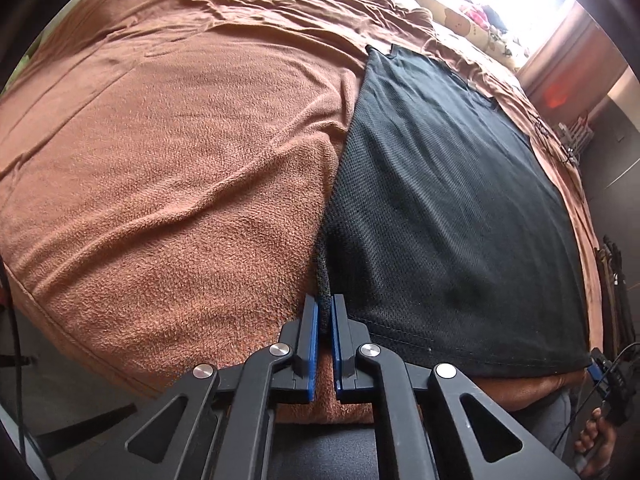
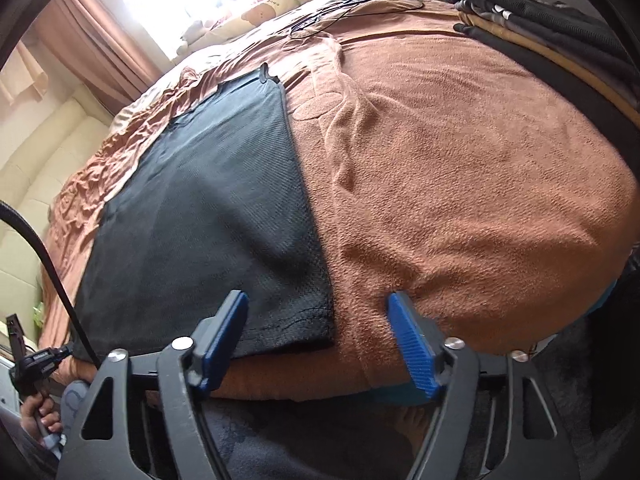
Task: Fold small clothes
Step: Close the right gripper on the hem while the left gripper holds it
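A black mesh garment (image 1: 440,200) lies flat on the brown blanket (image 1: 180,160) that covers the bed. My left gripper (image 1: 325,304) is shut on the garment's near left corner, where the cloth bunches up between the blue pads. In the right wrist view the same garment (image 2: 208,216) lies to the left. My right gripper (image 2: 318,300) is open and empty, its jaws wide apart over the garment's near right corner (image 2: 316,320) at the bed's front edge.
A stack of folded dark clothes (image 2: 540,20) sits at the far right of the bed. A black cable (image 2: 340,12) lies on the blanket behind the garment. Patterned pillows (image 1: 460,12) and curtains (image 2: 100,40) are at the head. A cream sofa (image 2: 40,152) stands left.
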### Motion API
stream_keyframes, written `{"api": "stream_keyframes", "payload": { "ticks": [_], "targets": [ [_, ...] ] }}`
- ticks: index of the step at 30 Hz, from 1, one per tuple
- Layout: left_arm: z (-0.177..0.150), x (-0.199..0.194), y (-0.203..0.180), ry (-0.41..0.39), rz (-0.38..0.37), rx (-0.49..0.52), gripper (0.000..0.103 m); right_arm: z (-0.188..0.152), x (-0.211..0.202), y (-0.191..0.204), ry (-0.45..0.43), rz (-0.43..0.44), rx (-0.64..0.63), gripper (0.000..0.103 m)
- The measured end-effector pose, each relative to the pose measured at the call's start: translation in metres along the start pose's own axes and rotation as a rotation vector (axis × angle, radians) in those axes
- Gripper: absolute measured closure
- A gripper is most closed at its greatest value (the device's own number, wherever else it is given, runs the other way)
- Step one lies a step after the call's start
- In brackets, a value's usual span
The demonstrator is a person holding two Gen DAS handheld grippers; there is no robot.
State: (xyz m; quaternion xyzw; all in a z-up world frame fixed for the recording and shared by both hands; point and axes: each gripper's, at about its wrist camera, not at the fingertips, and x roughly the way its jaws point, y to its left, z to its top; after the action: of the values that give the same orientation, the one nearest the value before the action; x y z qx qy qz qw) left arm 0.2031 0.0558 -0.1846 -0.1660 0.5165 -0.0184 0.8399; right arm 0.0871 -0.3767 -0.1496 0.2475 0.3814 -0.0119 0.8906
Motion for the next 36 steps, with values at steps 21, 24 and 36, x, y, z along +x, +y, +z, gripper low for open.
{"api": "stream_keyframes", "payload": {
  "ticks": [21, 24, 36],
  "targets": [
    [-0.006, -0.042, 0.003, -0.101, -0.040, -0.002, 0.098, -0.009, 0.015, -0.053, 0.041, 0.289, 0.320, 0.100],
    [-0.009, -0.052, 0.004, -0.121, -0.048, -0.003, 0.098, -0.010, 0.002, -0.050, 0.015, 0.288, 0.297, 0.102],
    [-0.028, -0.100, 0.017, -0.203, -0.089, -0.033, 0.099, -0.016, -0.058, -0.027, -0.079, 0.312, 0.178, 0.102]
  ]
}}
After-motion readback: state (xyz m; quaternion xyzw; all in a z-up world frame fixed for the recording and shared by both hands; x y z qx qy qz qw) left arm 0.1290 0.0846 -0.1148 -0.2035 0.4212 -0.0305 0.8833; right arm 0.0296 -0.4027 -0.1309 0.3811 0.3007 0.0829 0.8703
